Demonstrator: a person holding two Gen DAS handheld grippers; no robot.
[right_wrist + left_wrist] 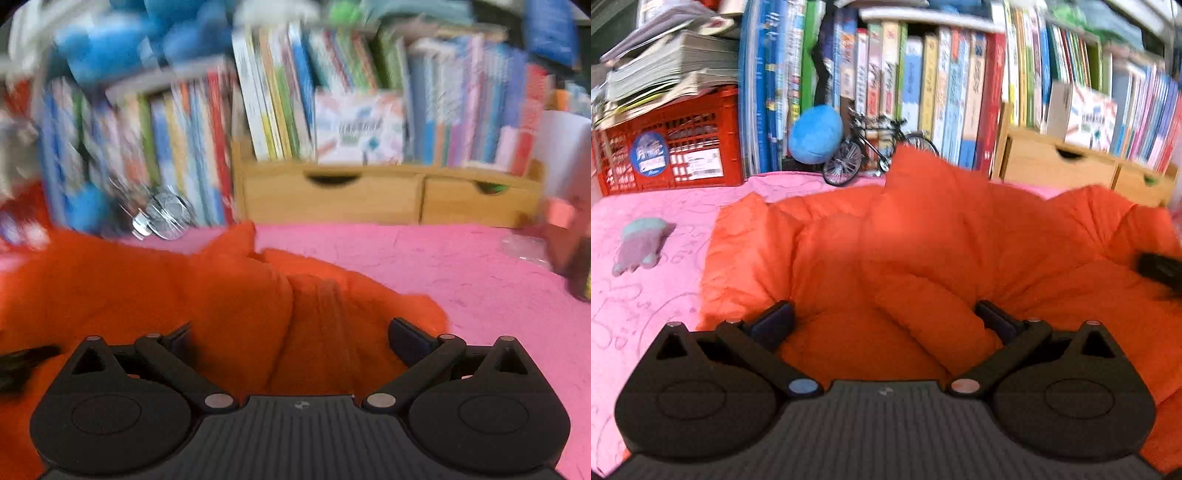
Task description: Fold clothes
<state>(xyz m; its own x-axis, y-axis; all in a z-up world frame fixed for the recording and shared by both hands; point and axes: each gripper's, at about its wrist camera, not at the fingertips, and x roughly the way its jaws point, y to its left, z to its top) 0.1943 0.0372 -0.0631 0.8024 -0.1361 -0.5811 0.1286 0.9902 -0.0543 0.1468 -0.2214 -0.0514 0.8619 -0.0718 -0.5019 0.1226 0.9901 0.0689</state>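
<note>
A puffy orange garment lies crumpled on a pink blanket, filling the middle and right of the left wrist view. My left gripper is open just above it, a raised fold of the cloth lying between its spread fingers. In the right wrist view the same orange garment covers the left and centre, ending in a rounded edge at the right. My right gripper is open over that end, its fingers wide apart with cloth bulging between them. The other gripper's dark tip shows at the far right.
Packed bookshelves line the back. A red crate, a blue plush and a toy bicycle stand behind the garment. A small grey plush lies on the blanket at left. Wooden drawers sit behind bare pink blanket.
</note>
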